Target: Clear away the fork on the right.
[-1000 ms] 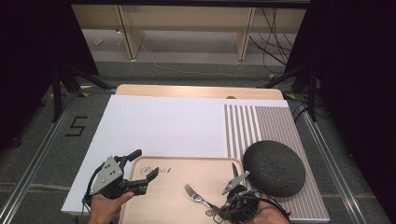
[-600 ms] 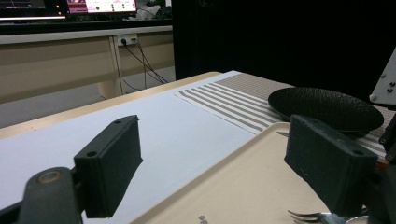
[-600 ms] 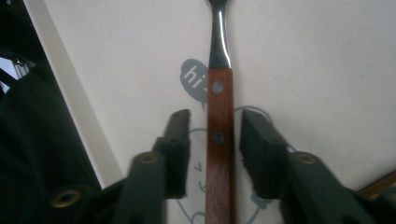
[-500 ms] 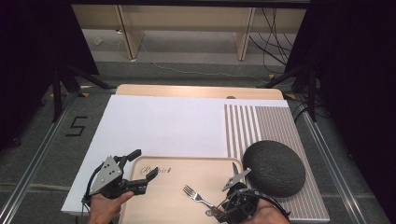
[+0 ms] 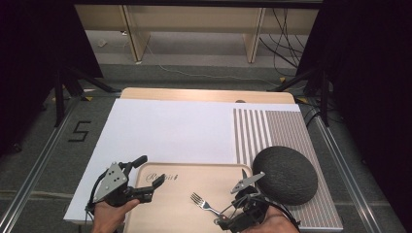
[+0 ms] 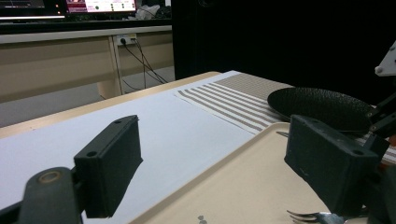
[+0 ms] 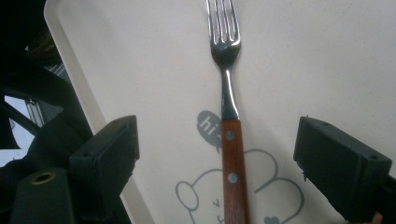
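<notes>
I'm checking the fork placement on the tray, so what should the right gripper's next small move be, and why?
Probably draw the right gripper straight back off the wooden-handled metal fork. Its jaws have just been opening and now stand wide on either side of the handle without touching it, and the fork lies flat on the beige rectangular tray, so the placing looks done.

Item count, tabletop

One fork [image 5: 203, 203], one beige tray [image 5: 165, 213], one dark round plate [image 5: 285, 174], one striped placemat [image 5: 272, 131], one white sheet [image 5: 165, 131]; two handheld grippers: left gripper [image 5: 143, 177], right gripper [image 5: 224, 216].
</notes>
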Action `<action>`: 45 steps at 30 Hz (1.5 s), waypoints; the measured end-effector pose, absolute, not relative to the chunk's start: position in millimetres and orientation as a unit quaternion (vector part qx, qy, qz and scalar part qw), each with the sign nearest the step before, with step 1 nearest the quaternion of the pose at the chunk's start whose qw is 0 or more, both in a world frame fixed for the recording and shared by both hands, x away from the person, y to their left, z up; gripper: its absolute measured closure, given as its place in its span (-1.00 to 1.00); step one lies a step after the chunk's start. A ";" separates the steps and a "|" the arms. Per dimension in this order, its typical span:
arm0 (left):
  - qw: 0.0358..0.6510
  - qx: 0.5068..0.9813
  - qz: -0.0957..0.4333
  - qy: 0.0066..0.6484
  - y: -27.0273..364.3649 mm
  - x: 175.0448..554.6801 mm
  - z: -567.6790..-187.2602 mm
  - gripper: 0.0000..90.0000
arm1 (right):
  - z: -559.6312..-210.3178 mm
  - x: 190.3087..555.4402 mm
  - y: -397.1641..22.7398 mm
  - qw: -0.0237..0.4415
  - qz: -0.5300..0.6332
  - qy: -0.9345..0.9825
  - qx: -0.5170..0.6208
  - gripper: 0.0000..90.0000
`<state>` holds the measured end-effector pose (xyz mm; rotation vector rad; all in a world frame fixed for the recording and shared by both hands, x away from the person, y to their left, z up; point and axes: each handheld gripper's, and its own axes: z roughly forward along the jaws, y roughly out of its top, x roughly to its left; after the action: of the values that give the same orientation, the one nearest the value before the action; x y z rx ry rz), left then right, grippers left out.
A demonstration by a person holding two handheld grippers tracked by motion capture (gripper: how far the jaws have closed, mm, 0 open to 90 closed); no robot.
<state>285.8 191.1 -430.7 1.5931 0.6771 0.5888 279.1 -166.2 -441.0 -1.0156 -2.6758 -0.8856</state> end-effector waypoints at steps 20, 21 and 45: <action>0.610 0.691 0.255 0.290 191.0 285.7 -430.4 -0.61 | -450.0 267.9 -133.6 0.066 -0.263 -0.913 -0.304 0.11; 0.610 0.691 0.255 0.290 191.0 285.7 -430.4 -0.61 | -451.3 268.2 -132.5 0.064 -0.257 -0.914 -0.309 0.21; 0.610 0.692 0.254 0.292 190.6 285.6 -430.8 -0.61 | -460.0 277.8 -126.1 0.006 -0.221 -0.921 -0.320 1.00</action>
<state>285.6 190.6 -430.8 1.5966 0.6730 0.5867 277.8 -126.1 -460.0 -1.0018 -2.8840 -0.6915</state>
